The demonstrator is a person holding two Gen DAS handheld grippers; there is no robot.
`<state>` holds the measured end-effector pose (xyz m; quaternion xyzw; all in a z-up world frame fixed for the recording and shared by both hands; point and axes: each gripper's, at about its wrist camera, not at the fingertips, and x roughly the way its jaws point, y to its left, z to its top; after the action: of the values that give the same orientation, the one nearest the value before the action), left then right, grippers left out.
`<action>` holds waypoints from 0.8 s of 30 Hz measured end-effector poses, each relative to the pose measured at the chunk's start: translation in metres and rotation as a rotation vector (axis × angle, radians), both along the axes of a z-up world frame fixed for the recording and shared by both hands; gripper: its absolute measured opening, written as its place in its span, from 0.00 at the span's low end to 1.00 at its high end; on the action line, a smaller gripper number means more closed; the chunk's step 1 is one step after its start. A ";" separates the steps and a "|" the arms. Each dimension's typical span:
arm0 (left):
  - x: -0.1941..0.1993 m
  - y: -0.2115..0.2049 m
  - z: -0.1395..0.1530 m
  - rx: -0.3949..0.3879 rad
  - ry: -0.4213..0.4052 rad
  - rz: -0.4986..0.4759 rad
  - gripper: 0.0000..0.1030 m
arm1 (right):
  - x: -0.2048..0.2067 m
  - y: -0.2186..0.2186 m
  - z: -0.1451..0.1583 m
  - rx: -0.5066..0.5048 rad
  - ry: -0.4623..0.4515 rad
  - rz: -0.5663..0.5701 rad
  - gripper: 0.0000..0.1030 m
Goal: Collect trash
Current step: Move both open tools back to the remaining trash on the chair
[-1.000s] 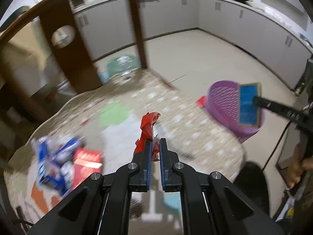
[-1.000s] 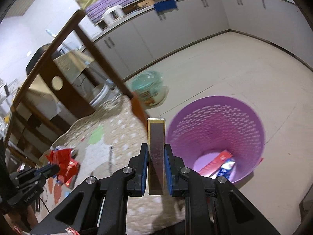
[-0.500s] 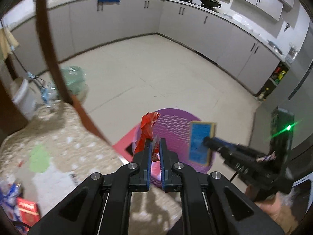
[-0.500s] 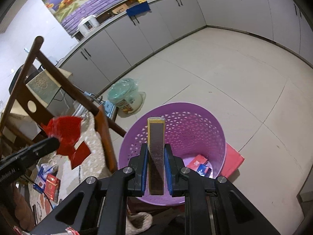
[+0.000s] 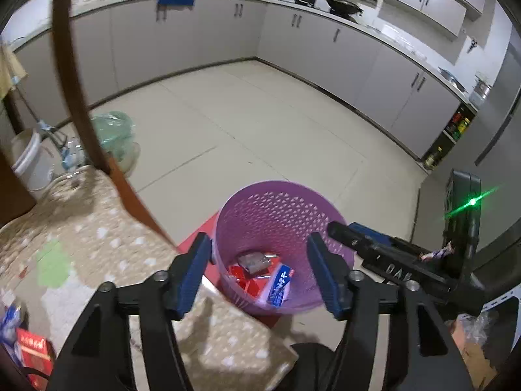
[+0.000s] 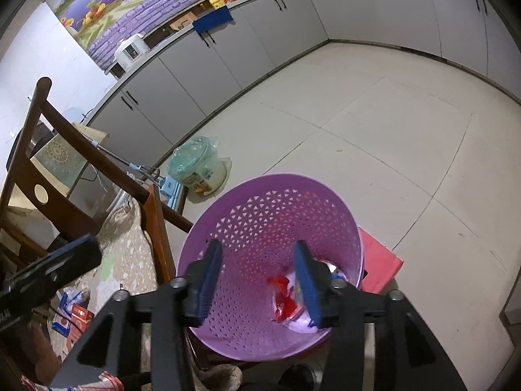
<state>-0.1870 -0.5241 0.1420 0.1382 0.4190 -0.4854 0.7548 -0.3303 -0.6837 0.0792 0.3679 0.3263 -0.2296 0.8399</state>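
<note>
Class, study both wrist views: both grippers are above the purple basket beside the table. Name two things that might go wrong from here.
1. The right hand-held gripper and left hand-held gripper, jaws opening and empty, sit close over the purple basket; they may knock each other.
2. The basket stands on a red stool near the table edge; a bump might tip it and spill the wrappers.
</note>
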 end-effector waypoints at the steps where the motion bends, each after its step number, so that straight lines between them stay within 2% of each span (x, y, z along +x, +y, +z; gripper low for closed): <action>1: -0.001 0.007 0.001 -0.001 -0.006 0.012 0.63 | -0.001 0.001 0.002 0.001 -0.001 0.000 0.52; 10: -0.007 0.079 0.002 0.017 -0.014 0.107 0.68 | 0.001 0.030 0.020 -0.036 0.003 0.028 0.66; 15: -0.011 0.132 -0.005 0.038 -0.021 0.168 0.70 | 0.009 0.058 0.027 -0.043 0.009 0.080 0.69; 21: 0.003 0.218 -0.019 0.065 0.017 0.298 0.70 | 0.032 0.103 0.027 -0.045 0.037 0.180 0.70; 24: 0.017 0.274 -0.021 0.053 0.045 0.413 0.70 | 0.048 0.128 0.026 -0.048 0.049 0.240 0.71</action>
<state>-0.1699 -0.2500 0.1206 0.0583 0.4678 -0.3121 0.8249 -0.2826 -0.5555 0.1055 0.3001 0.3827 -0.1440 0.8618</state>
